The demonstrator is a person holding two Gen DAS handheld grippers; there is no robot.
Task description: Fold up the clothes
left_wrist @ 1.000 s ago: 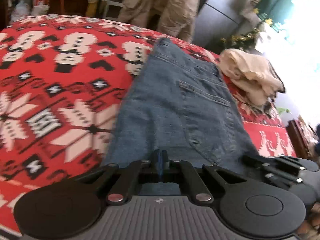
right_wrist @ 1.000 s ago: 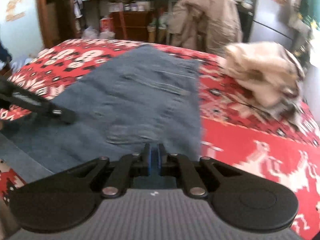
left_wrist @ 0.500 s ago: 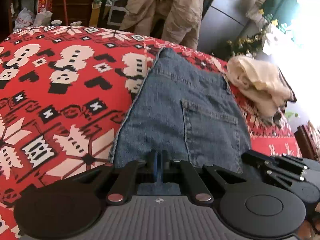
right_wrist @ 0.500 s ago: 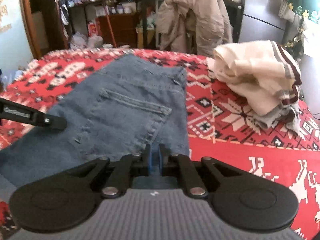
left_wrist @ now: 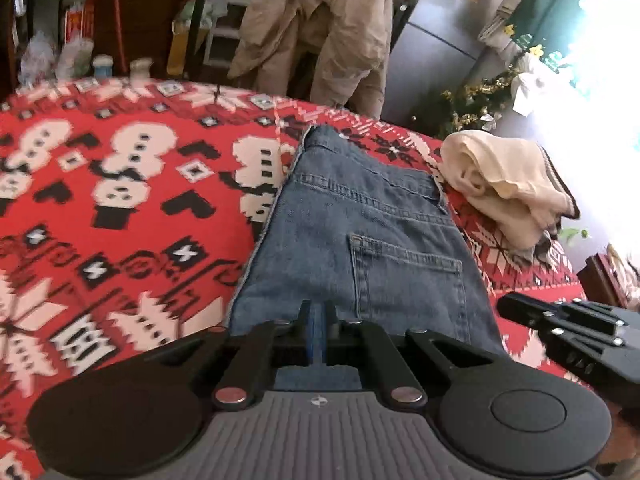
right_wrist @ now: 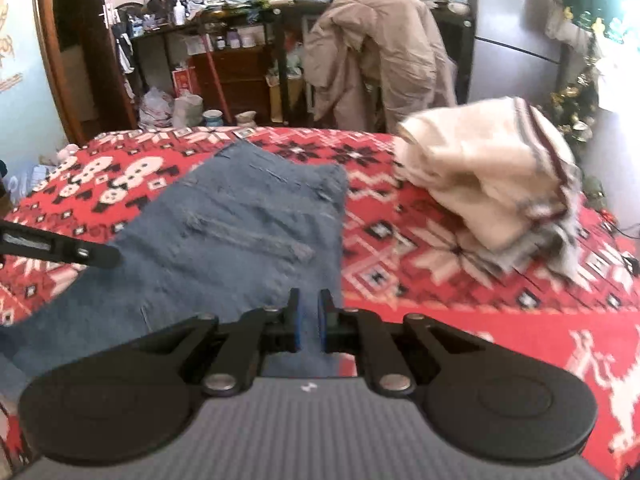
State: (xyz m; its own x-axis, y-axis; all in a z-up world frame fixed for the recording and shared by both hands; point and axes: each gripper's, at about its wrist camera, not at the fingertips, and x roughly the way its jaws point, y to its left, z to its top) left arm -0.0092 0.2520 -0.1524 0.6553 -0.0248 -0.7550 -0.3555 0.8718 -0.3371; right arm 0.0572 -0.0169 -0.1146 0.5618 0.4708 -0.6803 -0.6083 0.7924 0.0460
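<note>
Left gripper (left_wrist: 318,330) pinches folded blue denim jeans (left_wrist: 360,236) at near edge; right gripper (right_wrist: 308,326) slightly parted over the jeans, grasp unclear; cream knit pile (right_wrist: 488,184) right of jeans.

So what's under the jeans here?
The jeans lie flat on the red patterned blanket, which shows around them on both sides and beyond the far edge. Whatever lies directly beneath the denim is covered and cannot be seen.

Both looking low and close across the red blanket (left_wrist: 120,208) toward the cluttered room's far side, sharing jeans (left_wrist: 360,232) and cream sweater (right_wrist: 492,176).
</note>
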